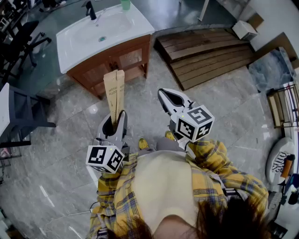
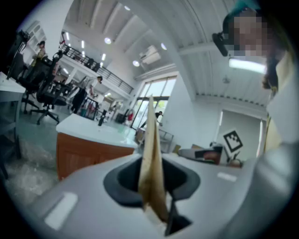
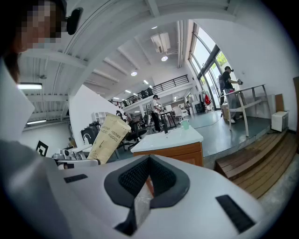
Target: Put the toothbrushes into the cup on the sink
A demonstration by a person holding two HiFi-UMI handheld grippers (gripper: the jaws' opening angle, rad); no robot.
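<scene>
I am at the carrying step. I stand on the grey floor, well away from the white sink on its brown wooden cabinet point(image 1: 77, 42). My left tongs point(image 1: 117, 122) pinch the bottom of a tall brown paper toothbrush packet point(image 1: 114, 91), which stands up straight. My right tongs point(image 1: 165, 94) are pressed together. A thin pale scrap point(image 3: 140, 205) shows between them, and I cannot tell what it is.

Next, I think I must walk up to the sink and get the brushes out of the packet. That may need both tongs.

The small green cup point(image 1: 125, 4) sits at the back of the sink top, near the black tap point(image 1: 90, 9). It is too far away to see inside. The packet hides whatever is inside it.
</scene>
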